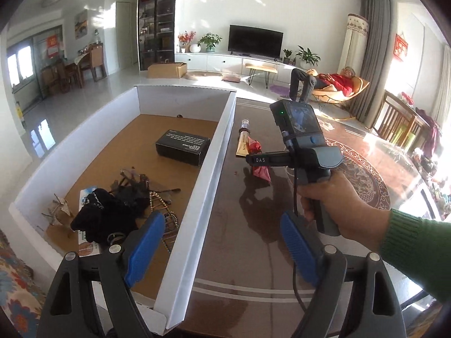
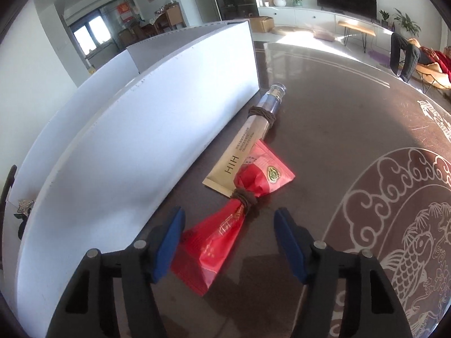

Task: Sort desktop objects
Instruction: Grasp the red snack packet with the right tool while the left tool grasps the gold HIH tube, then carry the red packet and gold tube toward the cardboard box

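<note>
**Q:** As the box fills, how much is sorted?

**A:** Judging by what lies inside, most of it. In the box [image 1: 225, 129] I count a black carton [image 1: 182, 147], a heap of black cloth [image 1: 110, 214] with beads [image 1: 166, 214] and hair clips tangled in it, a printed card [image 1: 84, 197] under the heap, and a small metal star [image 1: 57, 208] near the corner. All rest on the brown floor of the box.

**Q:** What is left on the table?

**A:** Two items that I can see, both on the dark table [image 2: 338, 129] just outside the box wall: a tube [image 2: 245, 146] with a clear cap, and a red packet [image 2: 225, 225] lying across the tube's flat end. Each has a brown band wound around it. Whether the two are tied together I cannot tell.

**Q:** Gripper states?

**A:** My right gripper [image 2: 228, 239] is spread wide, holding nothing, low over the near end of the packet; its left pad [image 2: 169, 242] overlaps the packet's edge in the wrist view, contact not certain. My left gripper [image 1: 222, 250] is also wide and empty, straddling the box wall from above, well back from the two items.

**Q:** Estimate?

**A:** Late stage, I judge. Packet first, then the tube, both into the box.
</note>
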Tool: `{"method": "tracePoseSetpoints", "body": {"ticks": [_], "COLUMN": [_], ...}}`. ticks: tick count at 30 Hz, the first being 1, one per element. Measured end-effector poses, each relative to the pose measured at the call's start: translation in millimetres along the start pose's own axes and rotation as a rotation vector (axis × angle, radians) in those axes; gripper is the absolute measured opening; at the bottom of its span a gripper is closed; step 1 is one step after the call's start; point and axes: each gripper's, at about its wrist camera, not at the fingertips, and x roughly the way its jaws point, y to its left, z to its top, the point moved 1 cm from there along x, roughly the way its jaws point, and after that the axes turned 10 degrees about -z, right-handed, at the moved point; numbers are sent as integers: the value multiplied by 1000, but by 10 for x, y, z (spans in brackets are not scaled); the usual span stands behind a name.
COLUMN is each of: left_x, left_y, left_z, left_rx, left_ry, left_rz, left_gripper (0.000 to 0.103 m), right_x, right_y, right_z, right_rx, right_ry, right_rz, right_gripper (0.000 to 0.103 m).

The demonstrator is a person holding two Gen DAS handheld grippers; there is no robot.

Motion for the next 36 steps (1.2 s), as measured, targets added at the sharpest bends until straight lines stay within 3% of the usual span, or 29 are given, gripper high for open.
{"method": "tracePoseSetpoints", "body": {"ticks": [1, 5, 9, 13, 15, 18, 21, 24, 27, 29, 32, 36], "left_x": [-1, 117, 541, 1438, 1958, 2663, 3087, 3304, 3576, 3647, 3732, 3769], "left_y": [-23, -276, -749, -1230, -1337, -1286, -1061, -773, -604, -578, -597, -608], "left_z": [-20, -17, 119, 462, 702, 1050, 1304, 1470, 1532, 1583, 1616, 1624], "left_rx": [9, 66, 195, 379, 420, 397, 309, 193, 133, 121, 99, 95], "left_ry": [3, 22, 81, 124, 142, 190, 194, 179, 224, 202, 191, 191], "left_rz": [-1, -44, -73, 47, 130, 200, 265, 284, 269, 259, 258, 253], "left_gripper": [84, 84, 84, 84, 84, 84, 84, 84, 87, 88, 101, 103], "right_x": [-2, -118, -436, -832, -961, -1090, -1131, -1145, -1150, -1152, -1177, -1185], "right_y": [8, -304, -927, -1573, -1795, -1952, -1989, -2019, -2015, -2012, -1970, -1966], "right_z": [-12, -275, -845, -1467, -1667, -1851, -1858, -1793, -1786, -1789, -1828, -1820], "right_rx": [-27, -57, -66, 0, 47, 110, 134, 148, 170, 171, 162, 164], "right_ry": [-11, -24, -48, -63, -68, -85, -98, -99, -101, -101, -102, -102], "right_rz": [-19, -46, -125, -165, -165, -141, -130, -111, -82, -80, -91, -88], "right_gripper": [18, 17, 17, 18, 18, 18, 19, 19, 19, 19, 19, 19]}}
